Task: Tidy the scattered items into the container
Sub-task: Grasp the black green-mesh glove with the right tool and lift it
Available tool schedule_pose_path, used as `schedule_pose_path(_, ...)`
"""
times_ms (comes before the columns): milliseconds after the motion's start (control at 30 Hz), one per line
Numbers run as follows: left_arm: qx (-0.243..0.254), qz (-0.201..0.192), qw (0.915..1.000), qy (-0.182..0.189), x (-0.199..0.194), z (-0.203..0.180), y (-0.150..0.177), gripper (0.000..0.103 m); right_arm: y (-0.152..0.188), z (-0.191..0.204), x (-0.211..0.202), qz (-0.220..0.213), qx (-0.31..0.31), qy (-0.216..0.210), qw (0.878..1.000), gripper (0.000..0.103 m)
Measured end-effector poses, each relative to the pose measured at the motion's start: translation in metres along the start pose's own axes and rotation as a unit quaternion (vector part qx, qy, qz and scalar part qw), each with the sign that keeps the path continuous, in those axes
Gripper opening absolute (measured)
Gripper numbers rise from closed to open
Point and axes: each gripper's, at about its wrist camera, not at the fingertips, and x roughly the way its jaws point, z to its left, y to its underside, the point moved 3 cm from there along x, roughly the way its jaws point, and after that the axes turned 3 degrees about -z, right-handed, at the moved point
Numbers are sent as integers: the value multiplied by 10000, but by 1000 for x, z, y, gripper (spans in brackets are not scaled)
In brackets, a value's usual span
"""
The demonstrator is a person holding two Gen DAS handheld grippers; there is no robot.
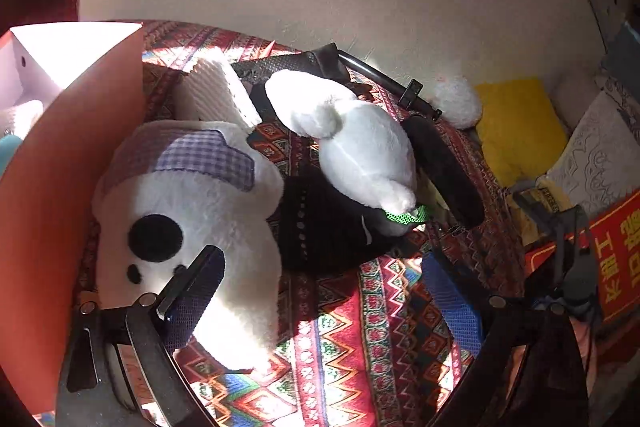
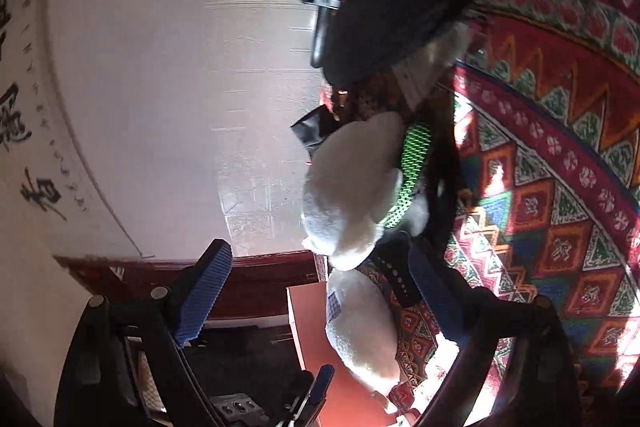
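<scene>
**Both grippers wide open, nothing held**

We see the left gripper (image 1: 320,291) gaping over the white plush toy (image 1: 188,211), lower left, beside the orange container (image 1: 48,195). The right gripper (image 2: 320,291) is empty too, near the white-and-black plush (image 2: 352,187) at centre frame.

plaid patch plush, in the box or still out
Out: the plaid patch plush lies on the patterned blanket beside the orange box.

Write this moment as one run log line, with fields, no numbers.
left hand-held gripper: open, over white plush dog | right hand-held gripper: open, empty | box: beside dog | stage: approach
</scene>
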Motion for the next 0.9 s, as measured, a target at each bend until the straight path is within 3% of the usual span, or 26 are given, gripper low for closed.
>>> schedule_pose_path(133,-640,348,9971,229,45,-11,-30,99,-11,-23,18,-140,0,387,9992,88)
schedule_pose_path(200,-813,537,9952,64,64,-12,-38,99,-19,-30,28,-230,-100,535,9983,85)
schedule_pose_path(300,-1118,475,9926,61,68,-5,-31,99,-32,-44,53,-74,-144,649,9978,72)
schedule_pose_path(333,-1105,376,9931,78,65,-5,-26,99,-33,-51,62,2,-138,713,9974,66)
schedule_pose_path(367,-1046,299,9940,61,62,-7,-22,99,-33,-55,71,61,-211,795,9966,51)
schedule_pose_path(433,-952,187,9953,-21,56,-12,-16,99,-31,-53,83,86,-515,911,9945,37)
schedule_pose_path(467,-919,171,9956,-64,54,-15,-14,99,-30,-51,85,106,-591,856,9945,23)
schedule_pose_path(500,-875,163,9960,-87,51,-18,-12,99,-30,-50,82,109,-546,795,9953,22)
schedule_pose_path(600,-598,43,9980,-202,39,-34,-12,99,-32,-35,46,-126,-220,373,9990,16)
schedule_pose_path(667,-381,26,9990,-216,34,-51,-11,99,-38,-4,5,-552,-583,147,9967,16)
schedule_pose_path(733,-213,62,9997,-86,30,-67,-8,99,-50,31,-48,-1261,-1240,88,9842,16)
schedule_pose_path(800,-214,42,9998,0,25,-74,-7,99,-63,55,-103,-2046,-1738,152,9632,16)
schedule_pose_path(900,-233,-82,9995,-177,21,-76,-26,99,-80,65,-170,-2877,-1827,55,9401,16)
